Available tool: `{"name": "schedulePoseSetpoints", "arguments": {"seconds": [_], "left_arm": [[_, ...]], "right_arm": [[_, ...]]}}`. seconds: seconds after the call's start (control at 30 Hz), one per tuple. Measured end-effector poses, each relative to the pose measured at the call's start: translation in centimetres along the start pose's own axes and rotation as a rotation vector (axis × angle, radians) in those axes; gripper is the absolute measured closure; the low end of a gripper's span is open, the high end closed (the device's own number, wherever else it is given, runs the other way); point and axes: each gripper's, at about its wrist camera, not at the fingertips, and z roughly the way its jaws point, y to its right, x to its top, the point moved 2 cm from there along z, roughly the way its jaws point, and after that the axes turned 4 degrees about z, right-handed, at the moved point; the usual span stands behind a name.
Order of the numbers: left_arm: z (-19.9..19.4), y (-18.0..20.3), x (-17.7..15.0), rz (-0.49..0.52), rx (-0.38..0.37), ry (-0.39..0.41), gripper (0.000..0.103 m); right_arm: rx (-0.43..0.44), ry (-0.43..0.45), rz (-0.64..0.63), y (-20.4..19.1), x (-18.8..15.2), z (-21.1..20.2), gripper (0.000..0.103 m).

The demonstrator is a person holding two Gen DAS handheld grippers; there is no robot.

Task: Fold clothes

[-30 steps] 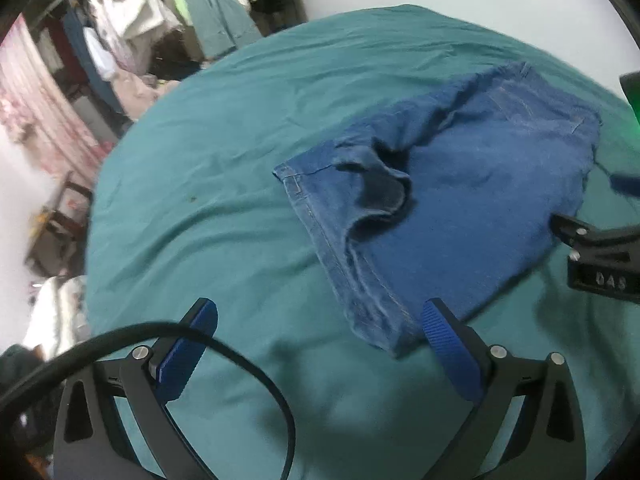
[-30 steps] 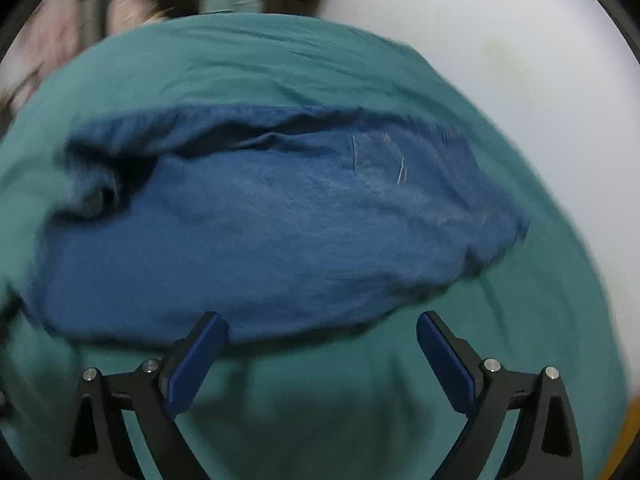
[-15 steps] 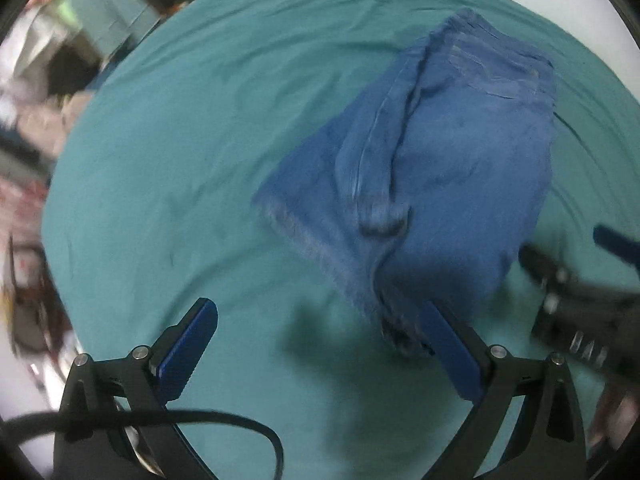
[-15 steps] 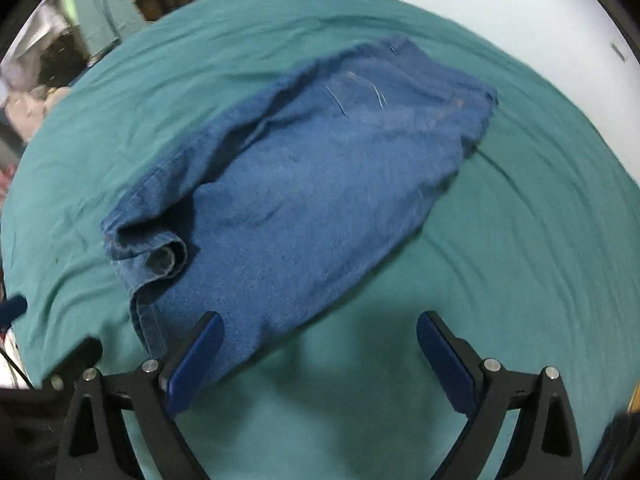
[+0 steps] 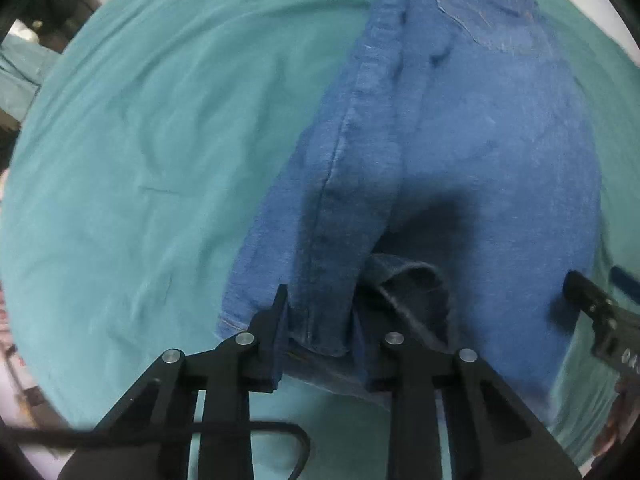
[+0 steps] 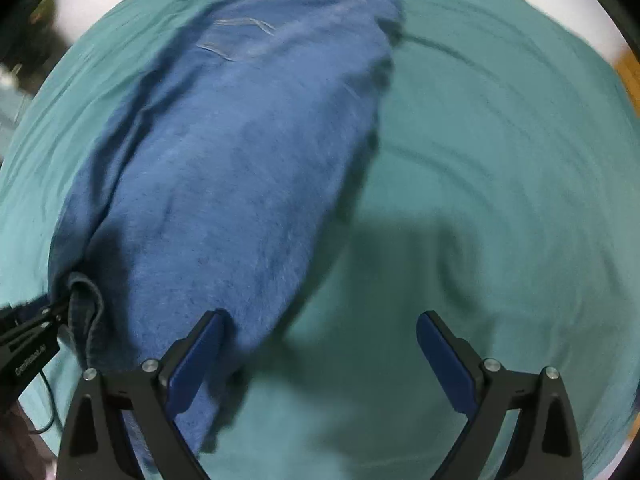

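Blue denim shorts [image 5: 460, 152] lie folded lengthwise on a teal cloth [image 5: 160, 128]. My left gripper [image 5: 320, 332] is shut on the near hem of the shorts, with bunched denim between its fingers. In the right wrist view the shorts [image 6: 240, 160] stretch away to the upper left. My right gripper [image 6: 320, 348] is open and empty, its left finger [image 6: 196, 356] resting at the shorts' near right edge and its right finger over bare cloth. The right gripper also shows at the right edge of the left wrist view [image 5: 600, 320], and the left gripper at the left edge of the right wrist view [image 6: 28, 328].
The teal cloth [image 6: 500, 160] covers the whole work surface and is slightly wrinkled. A white wall lies beyond its far edge. Dark clutter and hanging clothes [image 5: 24, 60] are at the upper left, off the surface.
My left gripper moved forward onto the near hem and shut on it. My right gripper moved closer to the near right edge of the shorts, staying open.
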Motion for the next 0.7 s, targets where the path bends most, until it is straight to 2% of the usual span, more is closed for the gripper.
{"name": "schedulePoseSetpoints", "arguments": {"seconds": [0.03,0.17,0.23,0.33,0.4,0.47,0.5,0.6,0.7], "left_arm": [[0.2,-0.8,-0.4,0.022,-0.011,0.000,0.082],[0.9,-3.6,-2.2,0.152,-0.015,-0.027,0.087],[1.5,-5.3,-3.0,0.186,-0.011,-0.060,0.088],[0.6,-7.9,-3.7,0.202,-0.030,-0.058,0.088],[-0.6,-9.1,-3.5,0.197,-0.050,-0.040,0.077],[-1.9,-9.8,-2.8,0.156,-0.122,-0.008,0.032],[-2.7,-10.0,-2.2,0.129,-0.176,0.020,0.028],[-2.7,-9.2,-0.5,0.093,-0.318,0.027,0.026],[0.1,-7.2,0.1,0.129,-0.316,-0.028,0.026]], "right_arm": [[-0.005,-0.004,0.039,0.1,-0.4,0.2,0.006],[-0.066,-0.022,0.101,-0.9,-1.9,0.7,0.006],[-0.101,-0.036,0.128,-1.4,-2.3,1.1,0.006],[-0.129,-0.044,0.184,-1.6,-2.9,0.9,0.006],[-0.129,-0.041,0.219,-1.4,-3.3,-0.1,0.006],[-0.126,-0.035,0.253,-1.2,-3.8,-1.3,0.006],[-0.109,-0.031,0.268,-1.2,-4.3,-1.9,0.006],[-0.033,-0.024,0.315,-1.0,-6.1,-2.9,0.006],[0.063,-0.051,0.397,-0.9,-7.3,-2.2,0.006]]}}
